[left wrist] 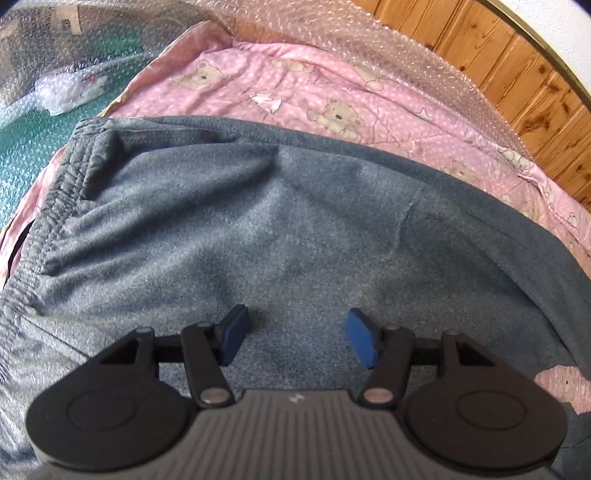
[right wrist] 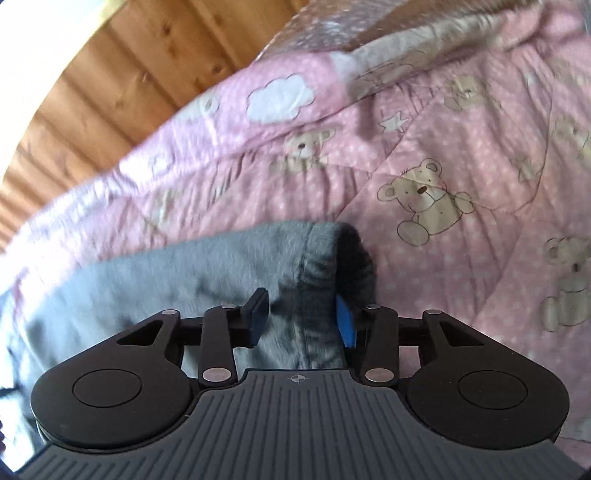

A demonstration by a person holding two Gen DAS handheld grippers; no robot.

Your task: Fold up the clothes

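Grey fleece trousers (left wrist: pixel 258 221) lie spread on a pink teddy-bear quilt (left wrist: pixel 295 92), their elastic waistband (left wrist: pixel 55 192) at the left. My left gripper (left wrist: pixel 295 336) is open, low over the middle of the fleece, with nothing between its blue pads. In the right wrist view the cuffed end of a trouser leg (right wrist: pixel 317 258) sits between the fingers of my right gripper (right wrist: pixel 303 317). The jaws stand apart around the cuff, and the frame does not show whether they press it.
The quilt (right wrist: pixel 443 147) covers the bed. Bubble wrap (left wrist: pixel 332 33) lies along the far side and over green things at the left (left wrist: pixel 22 147). A wood-panelled wall (left wrist: pixel 517 55) stands behind; it also shows in the right wrist view (right wrist: pixel 110 74).
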